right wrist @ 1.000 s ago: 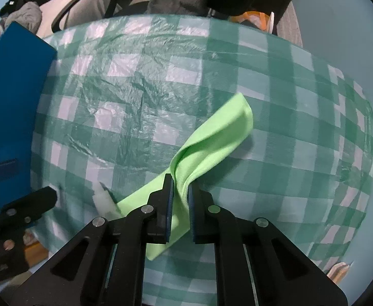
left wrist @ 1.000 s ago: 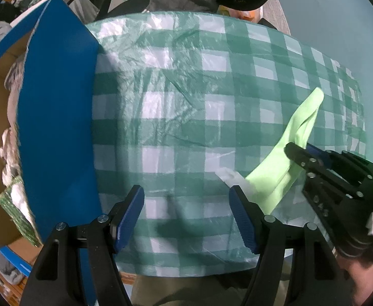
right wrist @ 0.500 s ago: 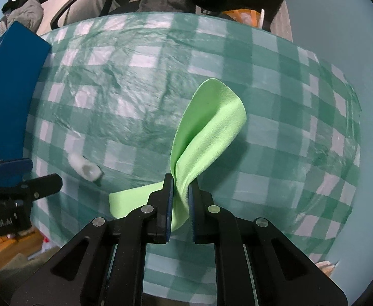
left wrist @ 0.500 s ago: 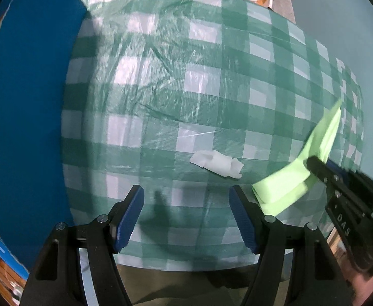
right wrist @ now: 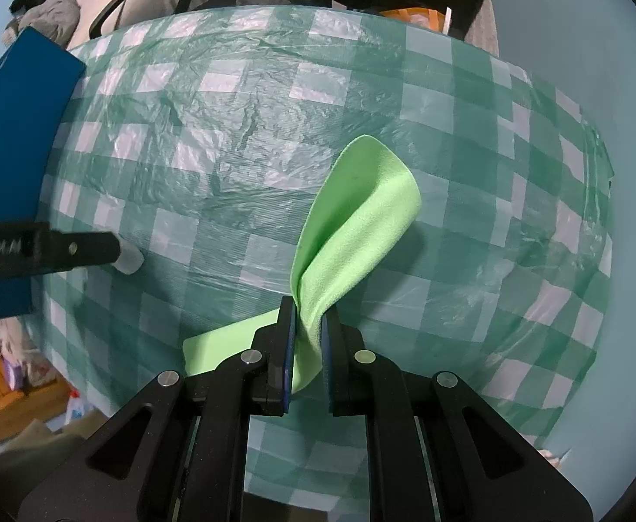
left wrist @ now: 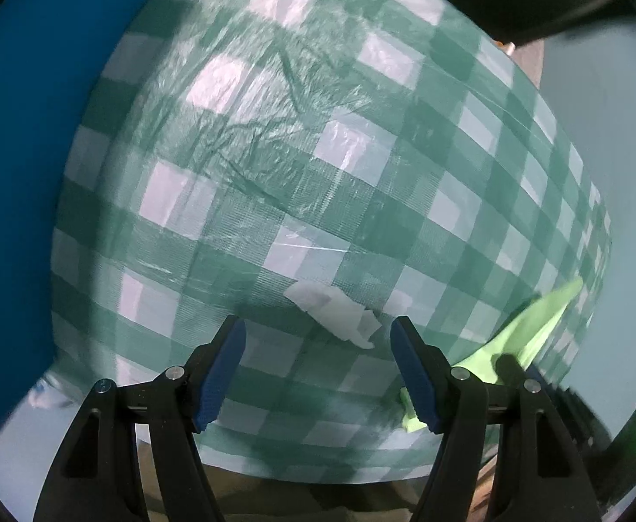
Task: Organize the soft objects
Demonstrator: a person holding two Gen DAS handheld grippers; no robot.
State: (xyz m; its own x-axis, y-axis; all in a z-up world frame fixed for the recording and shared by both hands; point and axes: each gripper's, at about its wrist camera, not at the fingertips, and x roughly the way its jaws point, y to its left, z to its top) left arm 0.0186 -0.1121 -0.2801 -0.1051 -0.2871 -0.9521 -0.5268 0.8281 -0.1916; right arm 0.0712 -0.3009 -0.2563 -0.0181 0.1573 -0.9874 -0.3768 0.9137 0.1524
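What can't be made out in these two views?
- White scrap: left wrist view is blurred, so paper or plastic can't be told; in the right wrist view the left gripper covers most of it.
- Green cloth: its lower end is hidden behind the right gripper.
- Blue flap: cut off by the frame edge; what it belongs to is unclear.

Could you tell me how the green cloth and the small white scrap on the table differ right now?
The green cloth is bright lime and much larger; the white scrap is pale and small. The cloth is pinched in the shut right tool and twists up off the checked tablecloth; the scrap lies loose and crumpled on it. The open left tool sits over the scrap without gripping it. Both look soft and limp.
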